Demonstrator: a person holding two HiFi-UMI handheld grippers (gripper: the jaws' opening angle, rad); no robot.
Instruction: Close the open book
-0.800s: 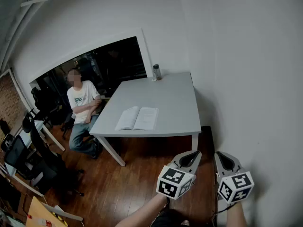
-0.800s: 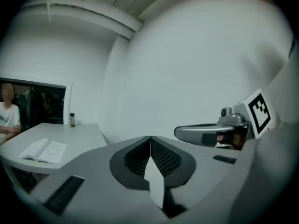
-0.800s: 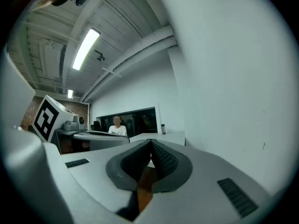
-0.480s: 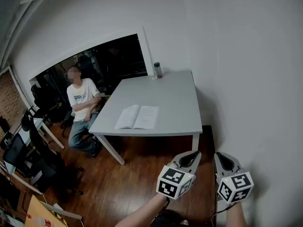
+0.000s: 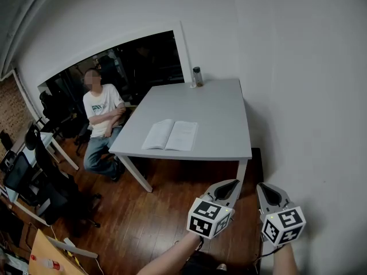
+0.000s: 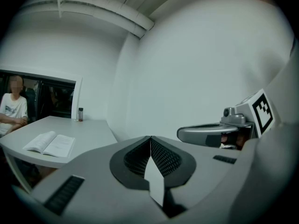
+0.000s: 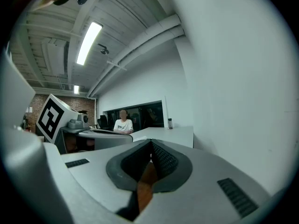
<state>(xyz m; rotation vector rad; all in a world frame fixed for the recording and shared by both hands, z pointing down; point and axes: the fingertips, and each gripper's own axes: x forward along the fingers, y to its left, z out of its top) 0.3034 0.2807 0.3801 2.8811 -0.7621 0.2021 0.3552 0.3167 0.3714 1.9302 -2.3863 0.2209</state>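
An open book [image 5: 170, 135] lies flat, pages up, near the front edge of a grey-white table [image 5: 221, 110]; the left gripper view shows the book [image 6: 50, 143] far off at the left. Both grippers hang well short of the table, over the wooden floor. My left gripper [image 5: 235, 183] is shut with nothing between its jaws [image 6: 150, 139]. My right gripper [image 5: 261, 185] is beside it, jaws together and empty [image 7: 151, 143]. Neither touches the book.
A small dark bottle [image 5: 198, 76] stands at the table's far edge by the window. A person [image 5: 101, 116] sits at the table's left side. A white wall [image 5: 309, 96] runs along the right. Office chairs [image 5: 51, 182] and desks stand at the left.
The view has shifted slightly, so the table and book sit a bit higher and more to the right. Both grippers keep their places, jaws together.
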